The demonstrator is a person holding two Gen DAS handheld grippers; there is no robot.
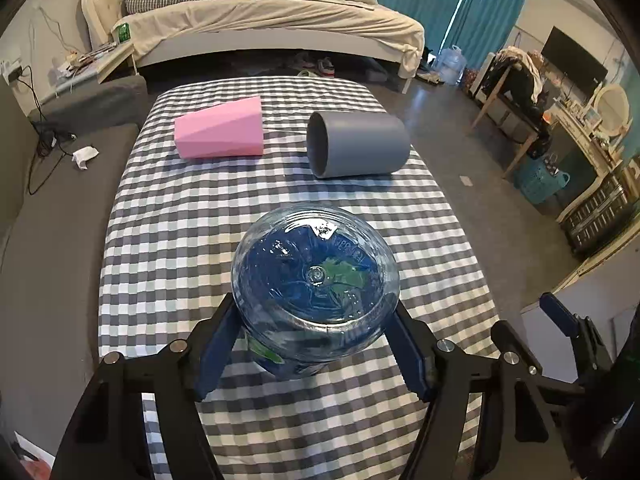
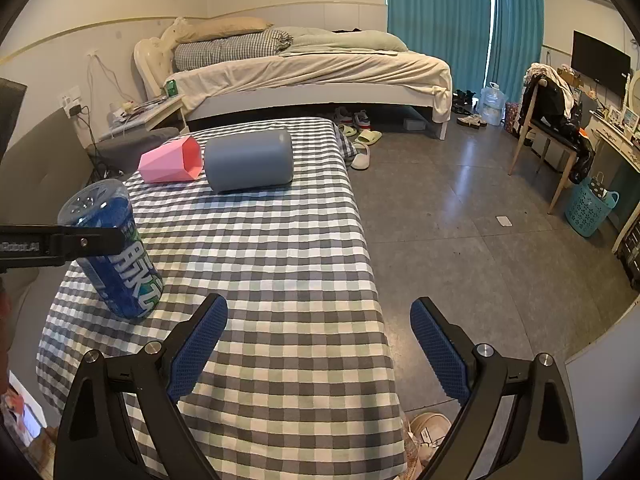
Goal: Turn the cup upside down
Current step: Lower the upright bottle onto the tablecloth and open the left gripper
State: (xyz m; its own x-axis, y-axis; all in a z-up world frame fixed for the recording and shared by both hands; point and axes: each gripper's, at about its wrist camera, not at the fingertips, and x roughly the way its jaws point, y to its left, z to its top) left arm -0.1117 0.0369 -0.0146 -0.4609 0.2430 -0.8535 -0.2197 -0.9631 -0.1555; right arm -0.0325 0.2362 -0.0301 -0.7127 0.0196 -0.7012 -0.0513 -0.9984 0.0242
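My left gripper (image 1: 316, 324) is shut on a clear plastic cup with a blue label (image 1: 316, 280). The cup is upside down, its base facing up, its lower end on or just above the checkered table (image 1: 168, 240); I cannot tell which. It leans a little in the right wrist view (image 2: 116, 252), where the left gripper's finger (image 2: 80, 242) crosses it. My right gripper (image 2: 316, 340) is open and empty above the table's near right edge. A pink faceted cup (image 1: 220, 132) and a grey cup (image 1: 356, 144) lie on their sides at the far end.
The table drops to a grey floor (image 2: 460, 208) on the right. A grey sofa (image 1: 52, 240) lies along the left. A bed (image 2: 312, 76), shoes (image 2: 360, 136), a chair (image 2: 552, 120) and a blue basket (image 2: 588, 208) stand beyond.
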